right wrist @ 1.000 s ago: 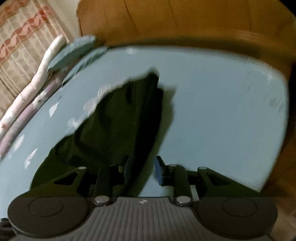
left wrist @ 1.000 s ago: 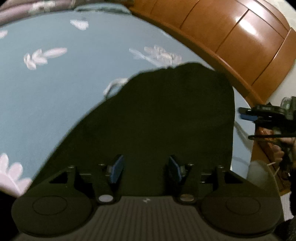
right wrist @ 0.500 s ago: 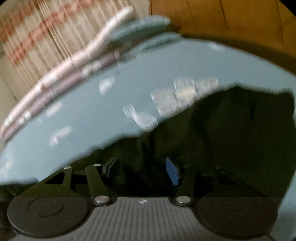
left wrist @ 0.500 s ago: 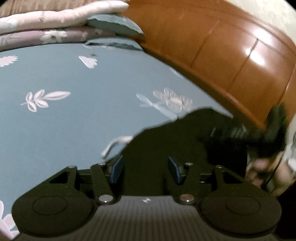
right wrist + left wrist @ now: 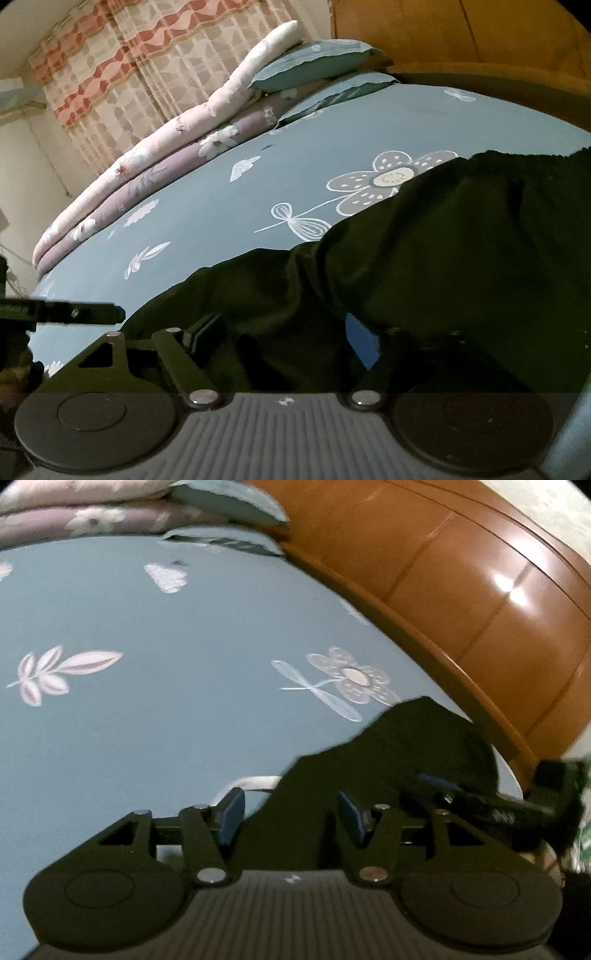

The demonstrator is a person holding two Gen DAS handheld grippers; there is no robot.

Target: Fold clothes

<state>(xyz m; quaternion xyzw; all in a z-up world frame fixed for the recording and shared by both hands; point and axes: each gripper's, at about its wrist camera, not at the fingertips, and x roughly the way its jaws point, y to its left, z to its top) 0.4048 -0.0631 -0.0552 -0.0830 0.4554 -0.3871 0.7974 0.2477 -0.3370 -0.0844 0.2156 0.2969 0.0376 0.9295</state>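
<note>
A dark green garment [image 5: 399, 753] lies on the blue flowered bedsheet [image 5: 166, 720]; it fills the lower right of the right wrist view [image 5: 461, 251]. My left gripper [image 5: 290, 818] is open, low over the garment's left edge, with cloth between its blue pads [image 5: 231, 814]. My right gripper [image 5: 284, 338] is open with garment folds between the fingers and over its right finger; it also shows in the left wrist view [image 5: 480, 805] at the garment's right side. The left gripper's finger shows at the left edge of the right wrist view [image 5: 66, 314].
A wooden headboard [image 5: 461, 602] curves along the right side of the bed. Folded quilts [image 5: 155, 155] and blue pillows [image 5: 314, 62] are stacked at the far end. A patterned curtain [image 5: 129, 66] hangs behind them.
Both grippers have dropped low to the bed at the garment's near edge. The right gripper has swung in from the bed's edge into the garment. The garment now looks smaller and lower.
</note>
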